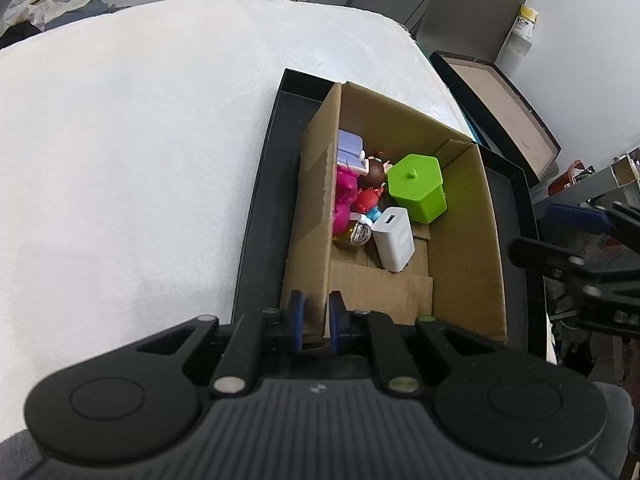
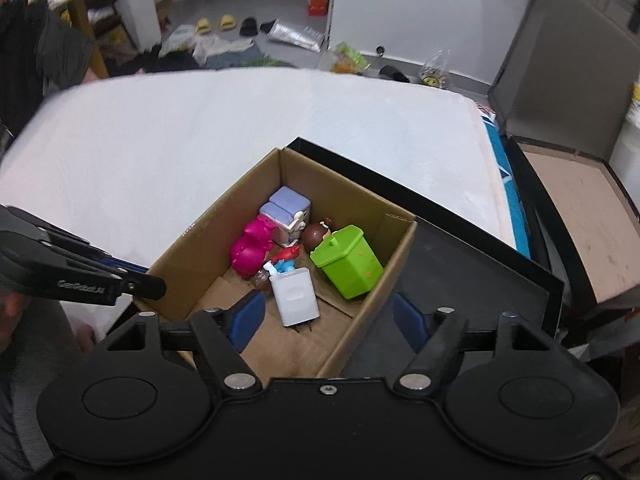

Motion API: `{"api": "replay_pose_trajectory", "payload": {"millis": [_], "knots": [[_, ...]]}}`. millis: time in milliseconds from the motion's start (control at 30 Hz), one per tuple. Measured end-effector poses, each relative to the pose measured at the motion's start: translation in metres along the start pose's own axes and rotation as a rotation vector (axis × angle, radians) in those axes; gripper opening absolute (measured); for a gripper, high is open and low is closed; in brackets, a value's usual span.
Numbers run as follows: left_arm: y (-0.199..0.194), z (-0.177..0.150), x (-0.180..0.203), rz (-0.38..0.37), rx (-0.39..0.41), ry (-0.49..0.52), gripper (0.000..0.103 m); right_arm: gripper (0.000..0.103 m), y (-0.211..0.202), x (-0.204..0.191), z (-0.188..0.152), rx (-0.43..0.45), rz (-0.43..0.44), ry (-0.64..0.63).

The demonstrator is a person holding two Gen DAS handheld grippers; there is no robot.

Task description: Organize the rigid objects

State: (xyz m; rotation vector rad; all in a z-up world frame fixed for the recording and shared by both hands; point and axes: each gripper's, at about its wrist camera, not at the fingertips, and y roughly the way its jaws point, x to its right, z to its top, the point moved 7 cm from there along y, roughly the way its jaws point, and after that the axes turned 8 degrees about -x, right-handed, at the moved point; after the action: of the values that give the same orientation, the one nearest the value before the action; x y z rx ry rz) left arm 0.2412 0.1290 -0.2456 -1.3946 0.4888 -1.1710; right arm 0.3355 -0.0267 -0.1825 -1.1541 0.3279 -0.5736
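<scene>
Inside cardboard box (image 2: 200,256): hexagonal green bin (image 2: 347,262), white charger (image 2: 295,296).

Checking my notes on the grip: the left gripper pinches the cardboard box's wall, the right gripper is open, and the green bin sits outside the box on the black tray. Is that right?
Not quite. The green bin sits inside the cardboard box, beside the white charger, as the right wrist view shows. The rest holds: the left gripper pinches the box wall, and the right gripper is open. The box stands on the black tray.
</scene>
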Motion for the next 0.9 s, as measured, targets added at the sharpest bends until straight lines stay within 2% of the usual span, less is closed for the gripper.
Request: {"api": "replay_pose_trajectory", "payload": {"millis": [233,333,500,767,900], "knots": [[-0.005,-0.003,0.013,0.069,-0.004,0.059,0.012,0.078,-0.017,0.019,-0.017,0.038,0.003,0.087],[-0.009,-0.003,0.016,0.088,0.002,0.068,0.012,0.082,-0.022,0.03,-0.026,0.048,-0.006,0.139],[-0.02,-0.003,0.027,0.117,0.02,0.089,0.014,0.103,-0.034,0.046,-0.04,0.087,-0.04,0.196],[-0.047,-0.009,0.049,0.104,0.052,0.113,0.016,0.103,-0.051,0.061,-0.061,0.116,-0.087,0.291],[-0.062,-0.016,0.058,0.121,0.07,0.132,0.029,0.103,-0.061,0.061,-0.071,0.155,-0.087,0.325]]}}
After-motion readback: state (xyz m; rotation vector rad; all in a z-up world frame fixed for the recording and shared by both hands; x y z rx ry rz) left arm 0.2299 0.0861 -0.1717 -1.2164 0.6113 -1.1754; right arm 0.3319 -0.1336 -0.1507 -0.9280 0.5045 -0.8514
